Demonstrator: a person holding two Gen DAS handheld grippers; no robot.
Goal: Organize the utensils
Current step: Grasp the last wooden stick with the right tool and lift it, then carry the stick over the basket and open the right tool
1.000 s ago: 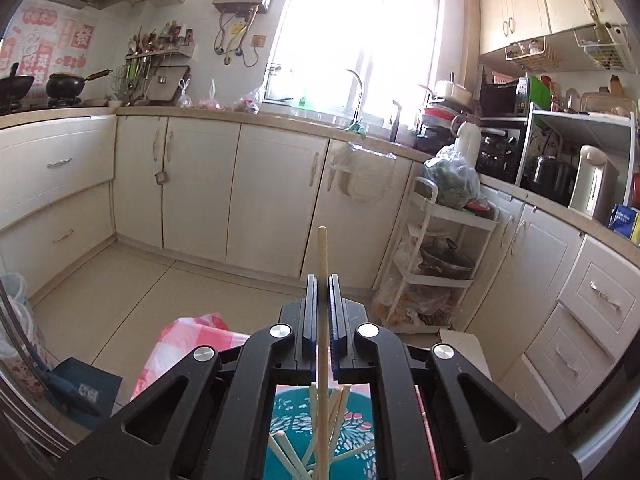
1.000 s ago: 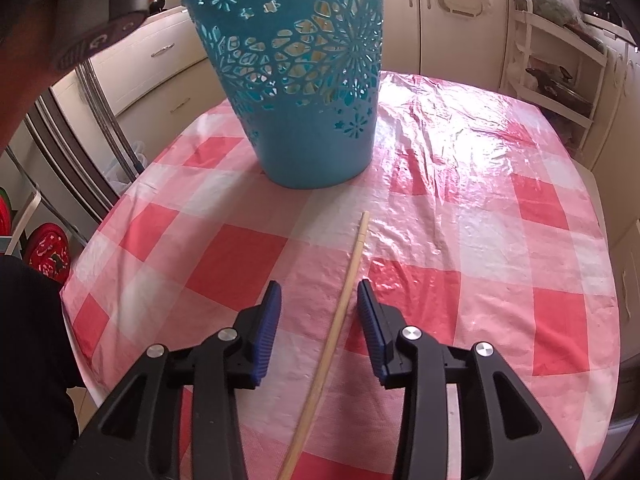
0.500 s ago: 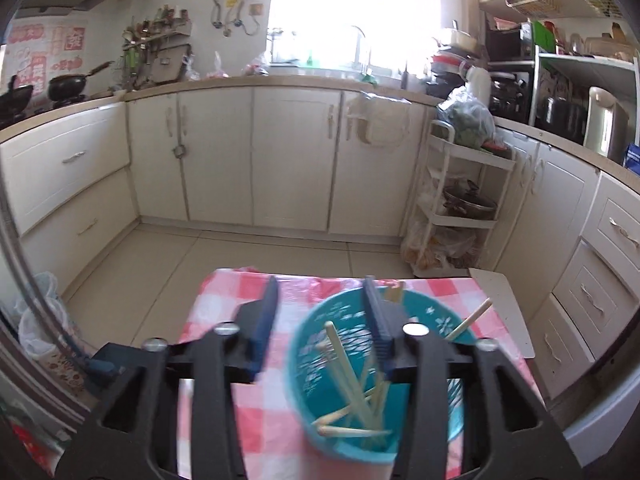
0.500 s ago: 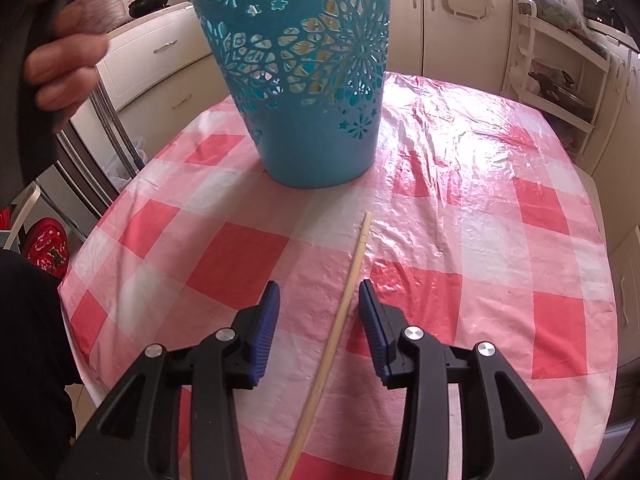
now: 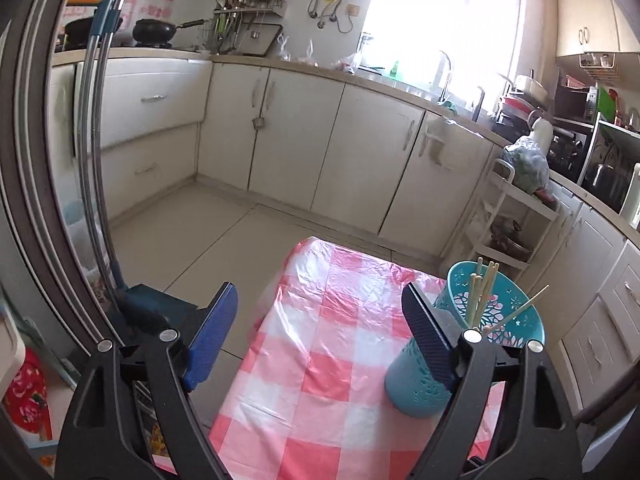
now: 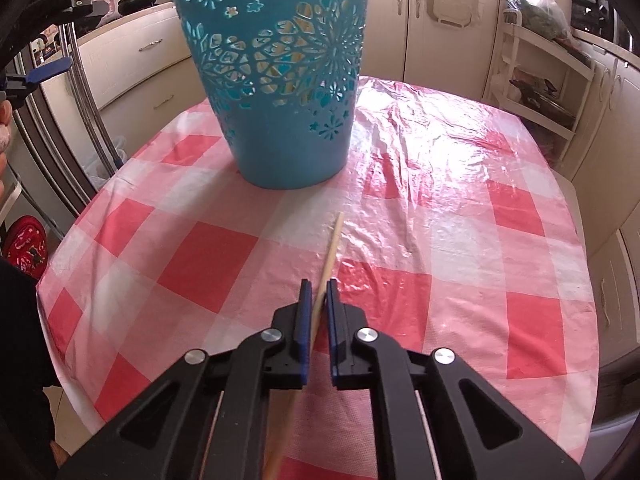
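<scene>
Right gripper (image 6: 316, 292): jaws just closed, clenched on a single wooden chopstick (image 6: 330, 248) that lies on the checked tablecloth (image 6: 460, 240). The stick runs between the pads and its free tip points toward 12 o'clock, stopping short of the teal perforated basket (image 6: 280, 112), which stands upright on the cloth at 12 o'clock from the jaws.

Left gripper (image 5: 318, 320): jaws just opened wide, released, nothing between the blue pads (image 5: 210, 336). It hangs over the near-left edge of the table, with bare floor (image 5: 208, 236) at its 11 o'clock. The same basket (image 5: 416, 388) sits at its 3 o'clock, partly behind the right finger, with several chopsticks (image 5: 482, 292) standing in it, leaning on the rim.
</scene>
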